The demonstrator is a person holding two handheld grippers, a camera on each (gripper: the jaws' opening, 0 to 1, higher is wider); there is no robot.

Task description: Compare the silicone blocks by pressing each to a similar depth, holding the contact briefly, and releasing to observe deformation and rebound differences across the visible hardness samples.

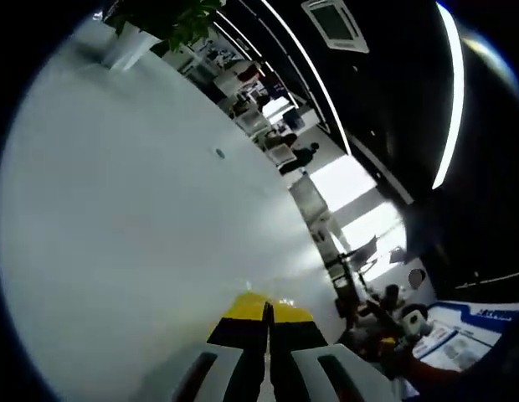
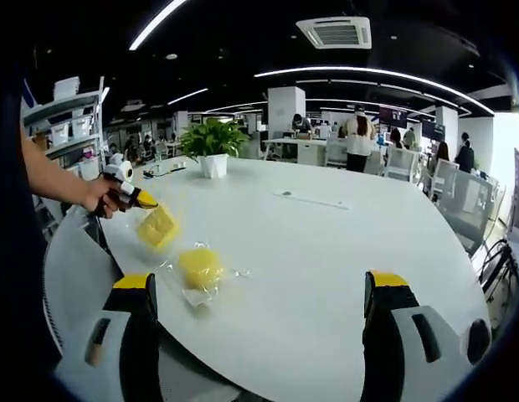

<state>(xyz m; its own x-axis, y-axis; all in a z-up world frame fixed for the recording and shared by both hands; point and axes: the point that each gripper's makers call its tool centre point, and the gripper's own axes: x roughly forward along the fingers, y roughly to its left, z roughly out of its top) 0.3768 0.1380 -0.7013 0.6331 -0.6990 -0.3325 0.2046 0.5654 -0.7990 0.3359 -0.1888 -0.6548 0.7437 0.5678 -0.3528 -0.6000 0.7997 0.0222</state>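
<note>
Silicone blocks look soft and springy; press on their flat tops. Lower left in the right gripper view, the round yellow block lies on the white table, the square block beyond it. Right gripper gapes wide nearby; left gripper is closed, empty.

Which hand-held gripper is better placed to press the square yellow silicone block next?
Left. In the right gripper view, the left hand-held gripper has its shut tip right at the square silicone block. The right hand-held gripper is wide open, back from it, nearer the round silicone block.
</note>
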